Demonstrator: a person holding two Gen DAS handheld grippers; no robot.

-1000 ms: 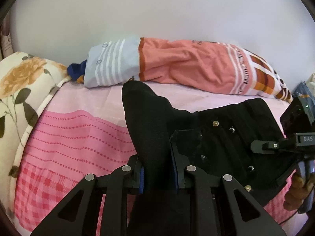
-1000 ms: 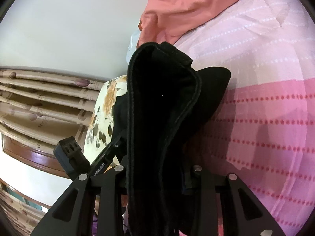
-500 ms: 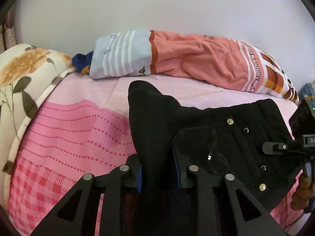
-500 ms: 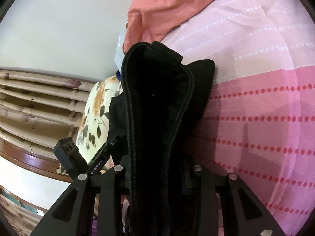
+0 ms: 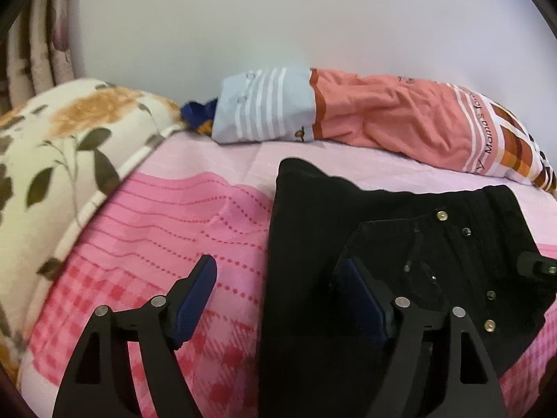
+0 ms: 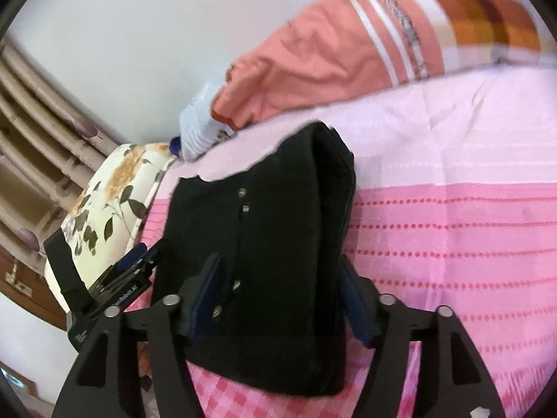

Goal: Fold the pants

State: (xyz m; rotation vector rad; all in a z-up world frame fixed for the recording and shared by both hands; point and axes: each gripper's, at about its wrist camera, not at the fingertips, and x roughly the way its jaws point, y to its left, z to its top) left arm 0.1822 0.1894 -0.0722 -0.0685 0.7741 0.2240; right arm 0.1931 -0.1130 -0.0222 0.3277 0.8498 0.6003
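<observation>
The black pants (image 5: 348, 209) lie folded on the pink bedsheet (image 5: 167, 216), with rivets and buttons showing on top. My left gripper (image 5: 278, 264) is opening over the pants' left edge: its right finger (image 5: 365, 299) rests above the black cloth, its left finger (image 5: 195, 292) hangs over bare sheet, and neither pad presses on anything. In the right wrist view the pants (image 6: 278, 216) lie between the jaws of my right gripper (image 6: 278, 282), which are opening and stand loose at the fold's sides. The left gripper (image 6: 128, 271) shows at the pants' far side there.
A long orange and pale blue striped pillow (image 5: 365, 115) lies along the white wall at the back. A floral cushion (image 5: 52, 146) rises at the bed's left end, with a curtain (image 6: 41, 129) beyond it. Bare sheet (image 6: 470, 226) stretches right of the pants.
Both grippers were shut on the black pants and have let go with jaws spread. The pants now rest flat on the sheet. The right wrist view has rolled and pulled up.
</observation>
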